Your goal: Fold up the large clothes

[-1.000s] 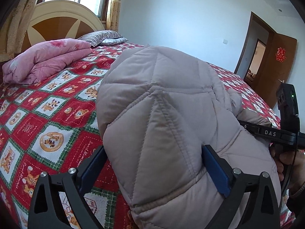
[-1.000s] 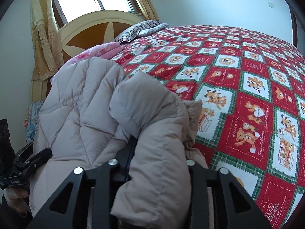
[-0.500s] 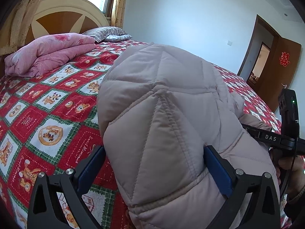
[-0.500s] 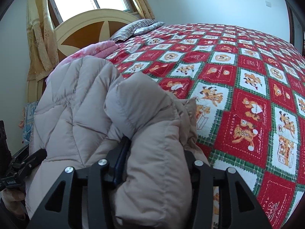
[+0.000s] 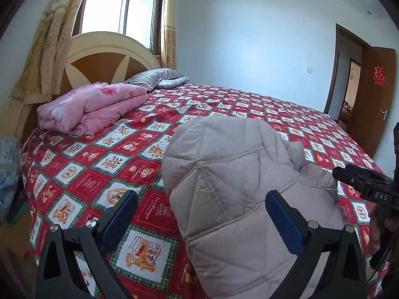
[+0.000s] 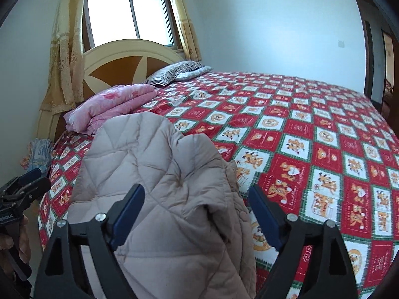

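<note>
With both sets of fingers spread wide and nothing pinched between them, this reads as a release step: the quilted jacket [image 5: 239,199] lies bunched in a thick bundle at the near edge of the bed [image 5: 286,114], on the red checkered cover.

Left gripper [image 5: 202,216]: one finger sits clear of the fabric over the cover, the other rests against the jacket's top side. Right gripper [image 6: 197,214]: fingers straddle the bundle, no clamp.

Judgement: fold is partly done, bundle looks lumpy, not flat. Next move calls for picking a new grab point, likely a loose edge or the sleeve side, then closing on it and laying it over squarely. Puffy fabric may spring back.
</note>
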Motion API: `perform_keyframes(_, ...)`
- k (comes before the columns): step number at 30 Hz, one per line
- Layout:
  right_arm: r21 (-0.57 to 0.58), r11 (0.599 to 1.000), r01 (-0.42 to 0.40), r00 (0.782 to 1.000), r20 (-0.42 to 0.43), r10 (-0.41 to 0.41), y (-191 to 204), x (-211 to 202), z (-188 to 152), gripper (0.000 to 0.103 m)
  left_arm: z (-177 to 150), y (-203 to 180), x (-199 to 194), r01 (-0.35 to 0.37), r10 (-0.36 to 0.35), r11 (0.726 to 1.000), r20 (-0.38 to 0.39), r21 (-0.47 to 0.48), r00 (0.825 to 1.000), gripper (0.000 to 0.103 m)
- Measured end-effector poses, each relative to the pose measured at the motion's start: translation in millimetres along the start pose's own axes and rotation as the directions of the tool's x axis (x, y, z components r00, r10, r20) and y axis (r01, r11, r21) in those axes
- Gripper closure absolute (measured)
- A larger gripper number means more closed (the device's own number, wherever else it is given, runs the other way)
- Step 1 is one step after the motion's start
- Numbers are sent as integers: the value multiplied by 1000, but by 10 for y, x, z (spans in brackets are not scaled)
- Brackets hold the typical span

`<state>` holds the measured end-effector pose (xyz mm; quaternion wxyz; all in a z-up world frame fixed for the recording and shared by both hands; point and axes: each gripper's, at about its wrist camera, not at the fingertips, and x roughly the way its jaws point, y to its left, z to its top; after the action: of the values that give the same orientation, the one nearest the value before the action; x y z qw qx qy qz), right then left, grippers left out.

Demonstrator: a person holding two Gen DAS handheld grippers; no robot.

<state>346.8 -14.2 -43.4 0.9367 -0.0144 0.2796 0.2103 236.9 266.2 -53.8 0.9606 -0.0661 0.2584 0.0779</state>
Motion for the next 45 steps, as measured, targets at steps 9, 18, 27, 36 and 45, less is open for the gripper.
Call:
perform_keyframes(9, -79, 995, 55, 993, 104, -47, 320, -514, -152, 8, 42, -87, -395, 35, -35, 999, 71, 0, 997, 1)
perform_keyframes(18, -79, 995, 61, 990, 128, -50, 389, -693, -224, 6, 30, -96, -456, 55, -56, 998, 87, 10, 995, 1)
perform_keyframes(27, -78, 995, 63, 988, 145, -51, 382, -777, -248, 6, 16, -136, -481, 52, -54, 998, 95, 19, 994, 1)
perform_keyframes(36, -62, 996, 62, 988, 147, -52, 343, -832, -247, 5, -2, -196, -496, 41, -45, 998, 97, 43, 994, 1)
perform_keyframes(45, -61, 996, 60, 989, 138, -51, 336, -827, -286, 5, -18, -230, -496, 36, -41, 998, 95, 54, 995, 1)
